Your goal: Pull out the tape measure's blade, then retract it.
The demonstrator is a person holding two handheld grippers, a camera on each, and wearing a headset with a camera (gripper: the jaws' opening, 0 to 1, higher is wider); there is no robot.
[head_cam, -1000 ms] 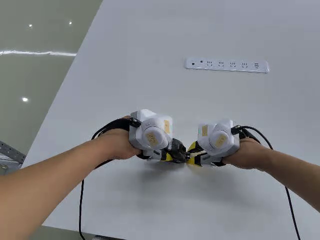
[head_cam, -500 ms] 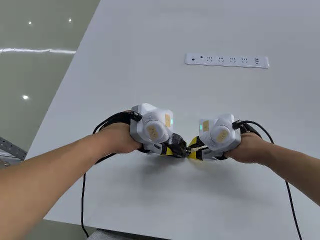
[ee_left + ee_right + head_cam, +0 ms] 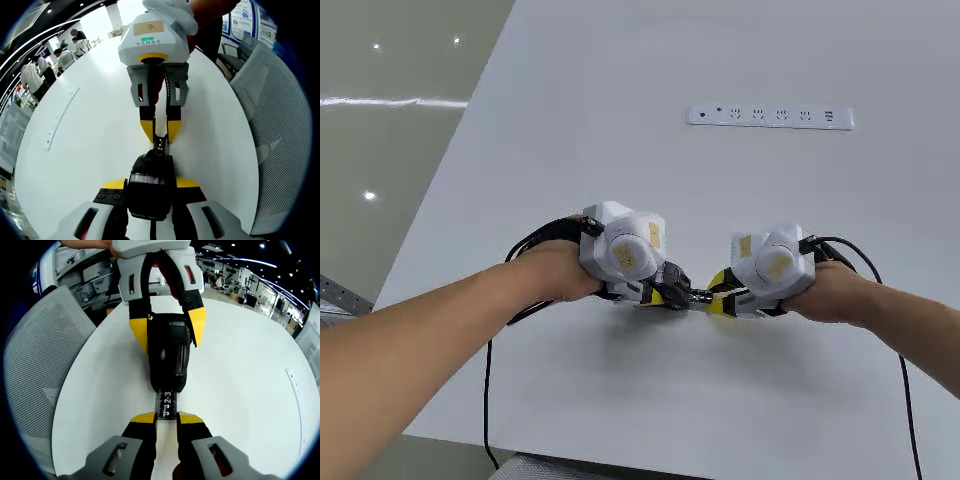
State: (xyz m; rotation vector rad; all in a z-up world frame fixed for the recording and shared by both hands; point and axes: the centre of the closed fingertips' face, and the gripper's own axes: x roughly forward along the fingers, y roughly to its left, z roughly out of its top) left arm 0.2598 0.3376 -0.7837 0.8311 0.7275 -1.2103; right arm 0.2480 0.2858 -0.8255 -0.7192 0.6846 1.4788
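Note:
The black tape measure (image 3: 149, 186) sits clamped between my left gripper's (image 3: 149, 182) yellow-tipped fingers (image 3: 112, 185), just above the white table. A short length of blade (image 3: 167, 405), with the marks 1, 2 and 3 on it, runs out of the case (image 3: 169, 352). My right gripper (image 3: 166, 416) is shut on the blade's end. In the head view the left gripper (image 3: 665, 295) and the right gripper (image 3: 720, 299) face each other tip to tip, with the blade (image 3: 700, 296) bridging the small gap between them.
A white power strip (image 3: 770, 116) lies flat farther back on the table (image 3: 620, 120). Black cables (image 3: 525, 255) trail from both grippers toward the near table edge. A mesh office chair (image 3: 280, 120) stands beside the table, and people sit in the far room.
My right gripper has moved a little to the right, away from the left one. A short bit of blade now shows between them.

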